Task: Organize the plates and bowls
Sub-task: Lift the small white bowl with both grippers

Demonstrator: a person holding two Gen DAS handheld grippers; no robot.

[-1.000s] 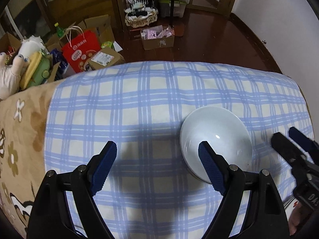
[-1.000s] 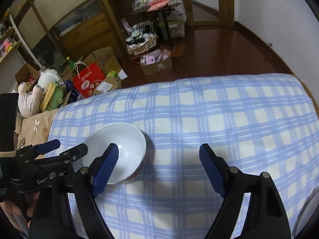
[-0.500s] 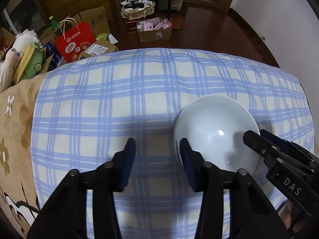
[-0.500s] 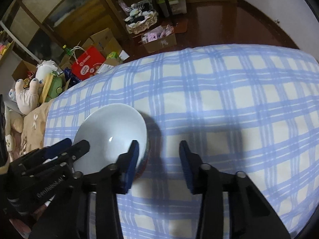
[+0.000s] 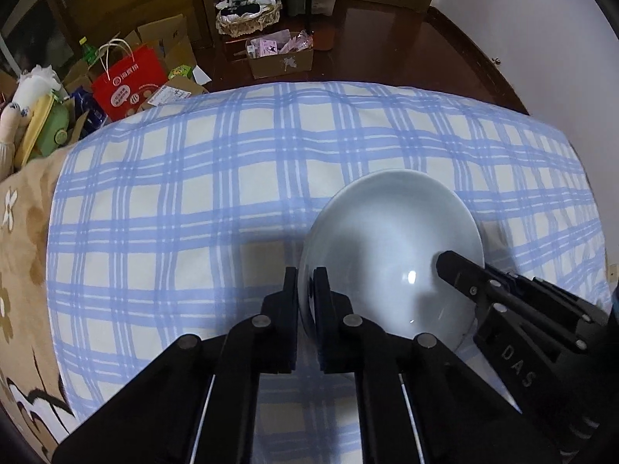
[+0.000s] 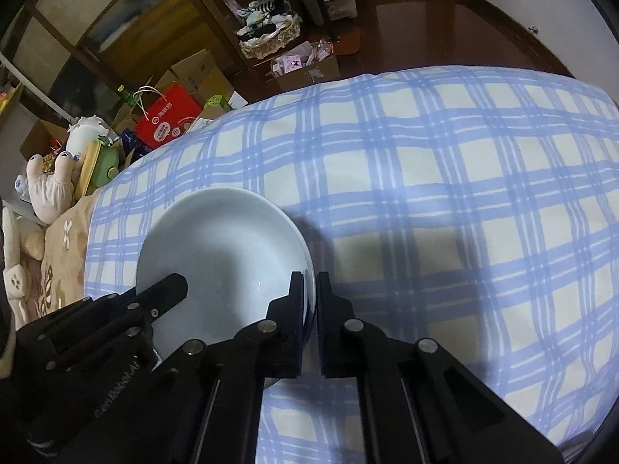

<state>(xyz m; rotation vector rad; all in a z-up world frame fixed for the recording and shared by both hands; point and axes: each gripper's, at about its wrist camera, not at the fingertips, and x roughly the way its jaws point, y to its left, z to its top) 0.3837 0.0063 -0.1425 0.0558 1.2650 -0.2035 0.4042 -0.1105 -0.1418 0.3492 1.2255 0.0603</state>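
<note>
A white bowl sits on the blue-checked cloth. My left gripper is shut on the bowl's left rim, one finger outside the wall and one inside. My right gripper is shut on the opposite, right rim in the same way. In the left wrist view the right gripper reaches over the bowl's right edge. In the right wrist view the left gripper lies on the bowl's left edge. Both point steeply downward.
The checked cloth covers a raised surface beside a beige patterned blanket. On the dark wooden floor beyond stand a red paper bag, cardboard boxes, a basket and plush toys.
Both grippers went from wide open to shut on opposite sides of the bowl's rim. Both sank closer to the bowl, which now looms larger in each view.
</note>
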